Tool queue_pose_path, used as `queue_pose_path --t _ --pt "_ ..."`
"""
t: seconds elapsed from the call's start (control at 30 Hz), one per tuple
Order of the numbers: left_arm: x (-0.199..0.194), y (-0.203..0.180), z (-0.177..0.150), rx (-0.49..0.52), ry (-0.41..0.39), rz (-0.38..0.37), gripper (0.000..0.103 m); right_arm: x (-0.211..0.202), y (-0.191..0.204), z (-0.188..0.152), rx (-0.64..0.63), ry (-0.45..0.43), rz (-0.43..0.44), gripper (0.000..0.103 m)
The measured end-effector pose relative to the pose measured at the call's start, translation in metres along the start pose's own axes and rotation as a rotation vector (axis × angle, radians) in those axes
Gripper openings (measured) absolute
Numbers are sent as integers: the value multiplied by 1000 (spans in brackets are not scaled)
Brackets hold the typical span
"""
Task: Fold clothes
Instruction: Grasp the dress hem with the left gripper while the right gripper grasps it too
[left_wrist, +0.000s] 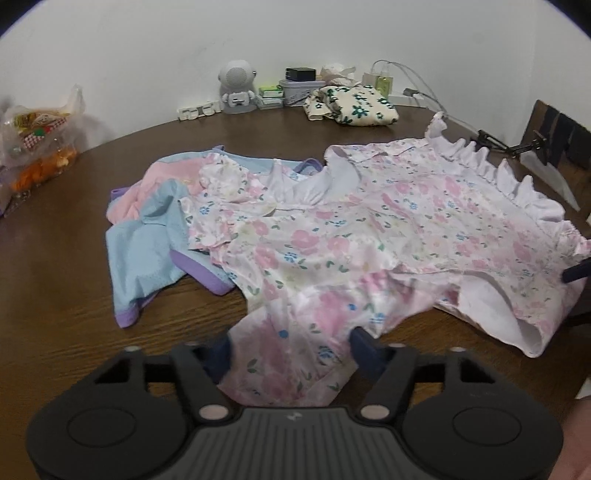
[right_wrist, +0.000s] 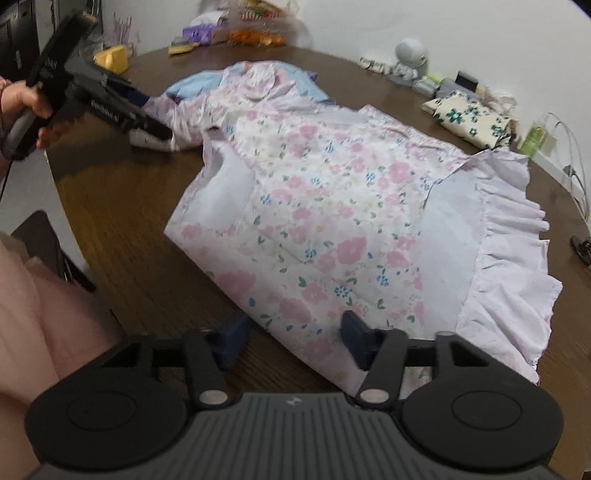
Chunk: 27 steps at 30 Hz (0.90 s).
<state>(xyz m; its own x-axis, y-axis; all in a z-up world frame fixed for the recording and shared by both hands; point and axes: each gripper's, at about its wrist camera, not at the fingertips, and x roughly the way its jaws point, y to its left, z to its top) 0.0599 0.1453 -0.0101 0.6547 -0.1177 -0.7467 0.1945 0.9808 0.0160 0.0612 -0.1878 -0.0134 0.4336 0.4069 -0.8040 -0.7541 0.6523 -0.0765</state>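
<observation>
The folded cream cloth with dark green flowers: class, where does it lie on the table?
In the left wrist view the folded cream cloth lies at the table's far edge by the wall, right of the grey robot-shaped speaker, beyond the pink floral dress.

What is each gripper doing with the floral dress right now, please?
Left gripper: partly closed around the floral dress.
Right gripper: partly closed around its hem.

A floral dress (left_wrist: 369, 236) in pink and white, with a ruffled lilac hem (right_wrist: 509, 266), lies spread but rumpled on the round wooden table (left_wrist: 74, 280). Its upper part overlaps a crumpled blue, pink and purple garment (left_wrist: 147, 240).
</observation>
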Motion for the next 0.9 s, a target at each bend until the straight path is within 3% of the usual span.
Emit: queue_pose_path --t 0.27,0.5,0.57,0.6,0.63,0.67,0.7,0.77,0.83,0.9 --pt "-21 -9 -6 48 -42 5 65 -6 -1 -2 -79 43 -15 54" --pt "-9 -6 -2 53 -13 17 67 4 13 13 -191 56 -14 54" --pt "-7 -5 -4 46 0 4 61 6 13 16 -203 60 -12 53" --pt "-7 -3 -5 35 7 -21 54 6 12 16 -197 61 -7 53" --pt "-7 -3 -5 35 6 -37 37 6 9 16 -180 65 3 51" --pt "-8 -2 -5 35 4 -52 28 6 7 15 -164 68 12 40" --pt "-10 -3 -5 38 -3 -54 16 6 5 15 -150 71 15 22" --pt "-14 -6 -4 51 -21 -53 14 6 1 15 -122 77 19 9" --pt "-19 -10 -4 69 -42 -49 5 5 0 15 -111 83 21 5" --pt "-24 -14 -6 91 -50 -42 4 5 2 15 -113 87 20 3"
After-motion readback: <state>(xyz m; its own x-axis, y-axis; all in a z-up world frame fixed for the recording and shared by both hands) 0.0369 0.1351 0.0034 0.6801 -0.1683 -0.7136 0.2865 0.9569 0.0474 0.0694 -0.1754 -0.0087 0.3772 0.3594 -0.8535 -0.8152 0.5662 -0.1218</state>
